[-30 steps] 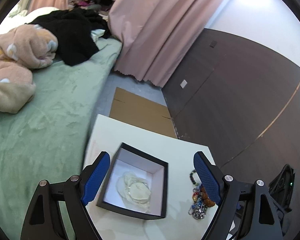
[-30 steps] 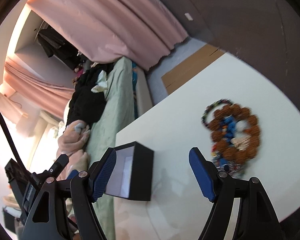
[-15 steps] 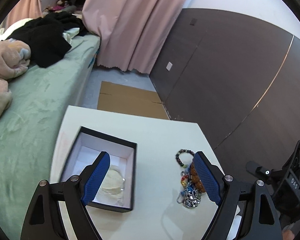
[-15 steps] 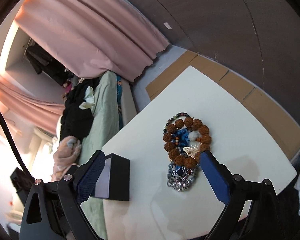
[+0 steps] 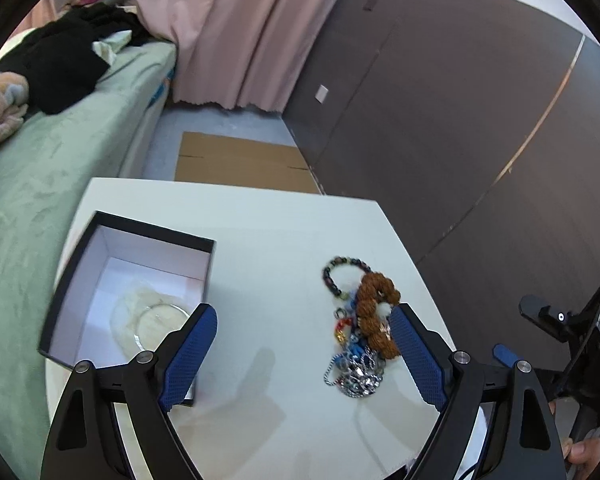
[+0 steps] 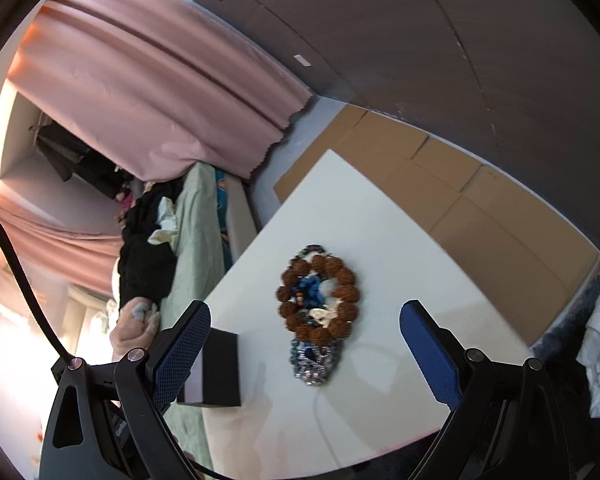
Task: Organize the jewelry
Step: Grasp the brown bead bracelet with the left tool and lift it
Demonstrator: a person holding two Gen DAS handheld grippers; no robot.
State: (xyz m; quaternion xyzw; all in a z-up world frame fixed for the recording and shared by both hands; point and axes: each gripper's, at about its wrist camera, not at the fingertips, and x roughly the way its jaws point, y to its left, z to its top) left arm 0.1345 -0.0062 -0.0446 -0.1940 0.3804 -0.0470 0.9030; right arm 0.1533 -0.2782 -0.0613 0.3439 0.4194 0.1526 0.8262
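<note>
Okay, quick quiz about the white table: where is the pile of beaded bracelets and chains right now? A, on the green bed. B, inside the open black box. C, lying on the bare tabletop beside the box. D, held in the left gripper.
C: the jewelry pile lies on the white table, apart from the open black box, with neither gripper holding it.

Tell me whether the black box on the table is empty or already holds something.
Not empty. The open black box has no lid on it, and a clear ring-shaped bangle lies on pale padding on its white bottom.
</note>
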